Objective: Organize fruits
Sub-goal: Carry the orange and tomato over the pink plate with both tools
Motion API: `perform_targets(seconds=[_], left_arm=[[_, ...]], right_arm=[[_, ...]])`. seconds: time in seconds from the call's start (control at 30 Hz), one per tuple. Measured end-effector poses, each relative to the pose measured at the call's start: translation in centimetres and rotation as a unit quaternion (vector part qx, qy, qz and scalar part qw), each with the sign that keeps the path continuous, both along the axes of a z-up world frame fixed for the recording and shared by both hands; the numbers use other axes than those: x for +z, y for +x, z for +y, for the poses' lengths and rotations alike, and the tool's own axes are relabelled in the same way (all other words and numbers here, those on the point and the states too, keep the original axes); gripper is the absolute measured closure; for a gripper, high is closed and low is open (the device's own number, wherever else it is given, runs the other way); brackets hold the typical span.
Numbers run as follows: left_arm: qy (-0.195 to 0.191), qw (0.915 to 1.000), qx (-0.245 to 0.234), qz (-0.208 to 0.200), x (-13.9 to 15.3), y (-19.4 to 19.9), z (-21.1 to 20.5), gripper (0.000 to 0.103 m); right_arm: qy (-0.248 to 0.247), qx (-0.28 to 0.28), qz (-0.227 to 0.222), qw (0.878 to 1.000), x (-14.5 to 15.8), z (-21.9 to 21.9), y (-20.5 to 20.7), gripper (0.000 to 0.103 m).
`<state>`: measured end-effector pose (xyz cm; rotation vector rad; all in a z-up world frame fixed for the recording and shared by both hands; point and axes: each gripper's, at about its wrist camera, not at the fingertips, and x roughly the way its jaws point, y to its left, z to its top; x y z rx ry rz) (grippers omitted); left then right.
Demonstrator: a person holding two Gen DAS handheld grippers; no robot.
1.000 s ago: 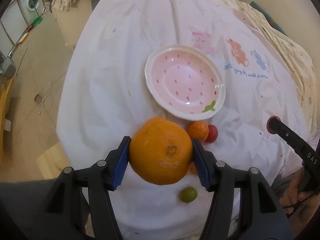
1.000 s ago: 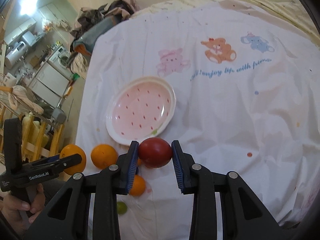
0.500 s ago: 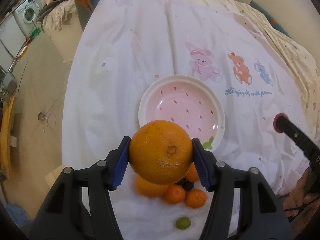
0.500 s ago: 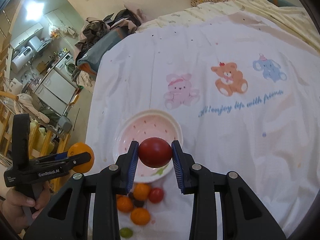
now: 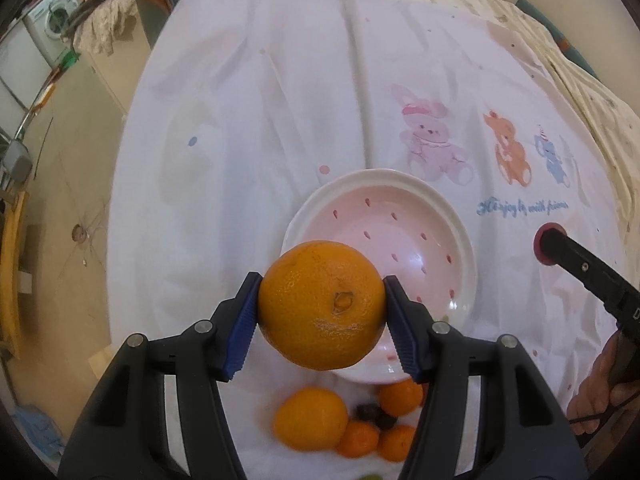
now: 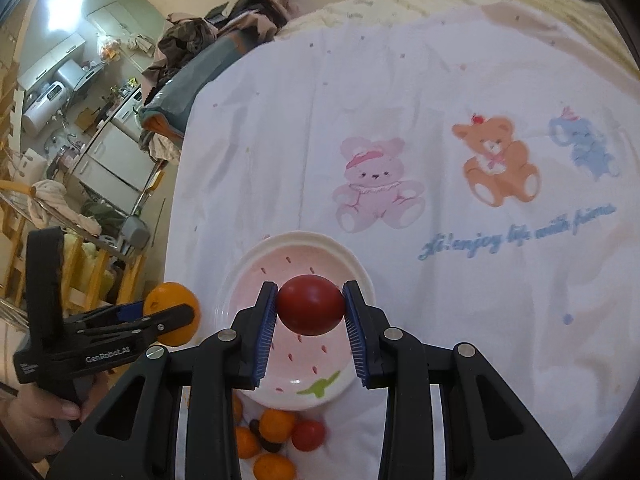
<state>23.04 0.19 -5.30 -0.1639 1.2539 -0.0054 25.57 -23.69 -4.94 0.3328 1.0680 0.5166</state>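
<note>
Left gripper (image 5: 322, 330): blue pads clamped on a large orange (image 5: 322, 306), one pad on each flank, navel scar facing the camera. The fruit hangs above the near-left rim of the pink plate (image 5: 400, 208).

Right gripper (image 6: 310, 322): pads clamped on a small red fruit (image 6: 311, 304), smooth and dark red, held over the near half of the same plate. In this view the left gripper shows at far left, side on, with the orange in its tips and a hand (image 6: 36, 424) around its handle.

Plate: white rim, pink well with red seed marks, a green leaf mark on the near edge. It sits on a white cloth (image 6: 440, 80) printed with a pink bear, an orange bear, a blue elephant and a line of blue script.

Just near of the plate, on the cloth, a loose cluster: several small oranges (image 5: 310, 418), one red fruit (image 6: 308, 435), a dark piece (image 6: 266, 438) among them, blurred.

Far left: kitchen clutter and a washing machine (image 5: 52, 26).
</note>
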Motion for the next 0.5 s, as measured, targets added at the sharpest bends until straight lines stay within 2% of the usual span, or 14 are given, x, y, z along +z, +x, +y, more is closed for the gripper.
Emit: perform_targets(seconds=[0.3,0.5], left_arm=[[-0.010,0.9992,-0.037,0.014,-3.4,2.6,-1.1,0.047],[-0.010,0.9982,-0.049,0.033,-5.3,4.2,-2.0,0.047]], right_arm=[[0.019,0.013,0.056,0.998,-4.4,1.9,4.0,0.068],[0.020,0.024,0.076,0.997,-6.2,2.9,5.7,0.068]])
